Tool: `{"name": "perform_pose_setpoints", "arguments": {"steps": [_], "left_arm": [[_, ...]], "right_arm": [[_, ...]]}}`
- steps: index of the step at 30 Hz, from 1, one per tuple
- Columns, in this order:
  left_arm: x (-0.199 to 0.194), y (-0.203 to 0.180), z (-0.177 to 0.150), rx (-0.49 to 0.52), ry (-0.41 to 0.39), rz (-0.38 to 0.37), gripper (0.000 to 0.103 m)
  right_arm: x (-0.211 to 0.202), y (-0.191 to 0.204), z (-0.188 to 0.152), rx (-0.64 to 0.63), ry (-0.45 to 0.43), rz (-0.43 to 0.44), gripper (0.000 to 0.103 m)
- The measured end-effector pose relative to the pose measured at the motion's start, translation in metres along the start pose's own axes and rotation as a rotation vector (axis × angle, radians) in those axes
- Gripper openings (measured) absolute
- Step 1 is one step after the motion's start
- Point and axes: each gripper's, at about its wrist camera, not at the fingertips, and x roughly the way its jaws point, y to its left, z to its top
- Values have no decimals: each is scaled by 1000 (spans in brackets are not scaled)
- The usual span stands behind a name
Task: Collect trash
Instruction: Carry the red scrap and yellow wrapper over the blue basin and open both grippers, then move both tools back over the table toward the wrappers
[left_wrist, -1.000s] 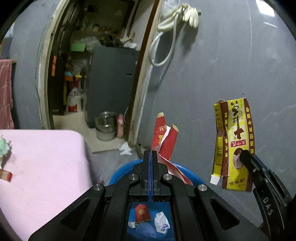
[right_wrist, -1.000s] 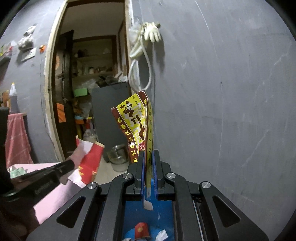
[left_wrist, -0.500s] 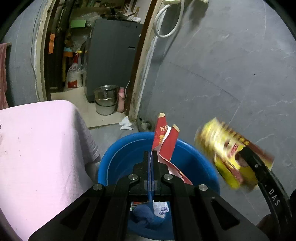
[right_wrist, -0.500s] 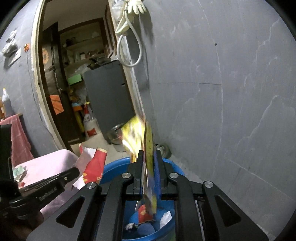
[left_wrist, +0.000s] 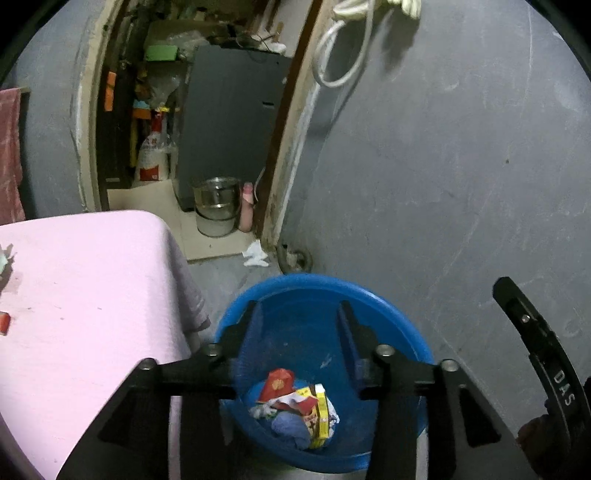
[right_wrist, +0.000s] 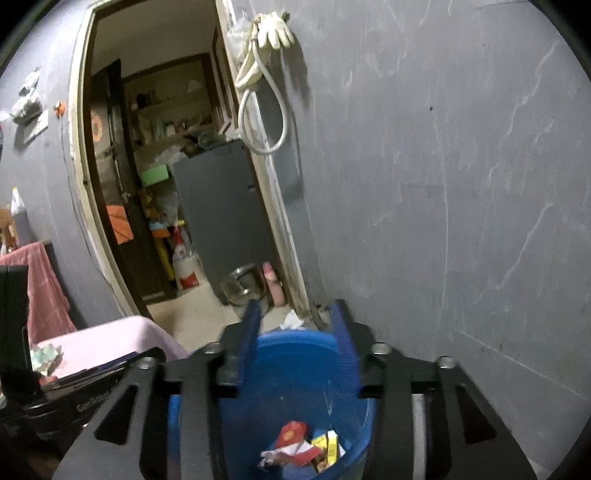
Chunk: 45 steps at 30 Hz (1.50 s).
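Since the earlier frames, both cartons have left the tongs and dropped into the round blue plastic basin (left_wrist: 402, 332): the torn red paper carton (left_wrist: 280, 384) and the flattened yellow and brown cardboard carton (left_wrist: 319, 410) now lie on the heap of scraps at its bottom, the yellow one against the red one's right side. The left gripper (left_wrist: 297, 314) has just been opening; its 2 jaws stand apart with nothing between them, over the basin. The right gripper (right_wrist: 295, 321) has just been opening as well and is likewise empty, its jaws spread above the basin's far rim. The basin sits on the floor just beside the right edge of the pink cloth-covered table (left_wrist: 92, 295), where a small red scrap (left_wrist: 3, 323) lies at the left edge.
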Motion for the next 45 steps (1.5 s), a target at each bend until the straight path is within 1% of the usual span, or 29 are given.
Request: {"name": "perform_pose_setpoints", "arguments": {"steps": [1, 3, 4, 6, 7, 9, 10, 12, 14, 15, 17, 25, 34, 41, 45], "left_arm": [[-6, 3, 2, -5, -19, 6, 45], [-16, 7, 6, -5, -53, 21, 54], [-21, 8, 9, -3, -66, 26, 55], [-33, 12, 13, 7, -97, 41, 61], [-38, 13, 15, 12, -110, 51, 63], [-48, 18, 18, 20, -138, 70, 74], [-53, 21, 20, 22, -153, 77, 76], [-64, 27, 22, 26, -181, 92, 86], [-75, 33, 23, 28, -213, 117, 92], [-80, 35, 22, 30, -227, 126, 93], [-91, 42, 22, 33, -252, 139, 94], [-122, 66, 19, 38, -301, 209, 96], [-152, 95, 9, 41, -332, 267, 96], [-177, 128, 5, 11, -347, 322, 96], [-191, 151, 2, -9, -348, 361, 96]], "right_arm": [[-3, 0, 1, 2, -16, 2, 53], [-8, 2, 5, 1, -47, 8, 55], [-9, 3, 7, -1, -57, 8, 57], [-13, 6, 9, -4, -85, 10, 69], [-15, 8, 9, -5, -95, 12, 72], [-19, 12, 11, -11, -120, 17, 77], [-20, 14, 12, -15, -126, 20, 78], [-21, 19, 14, -23, -138, 23, 86], [-24, 25, 14, -27, -152, 28, 90], [-25, 28, 15, -28, -159, 34, 96], [-28, 35, 16, -33, -170, 42, 103], [-36, 66, 16, -82, -205, 80, 103], [-43, 105, 13, -134, -221, 142, 103], [-45, 140, 10, -142, -222, 217, 103], [-40, 162, 7, -149, -207, 260, 103]]}}
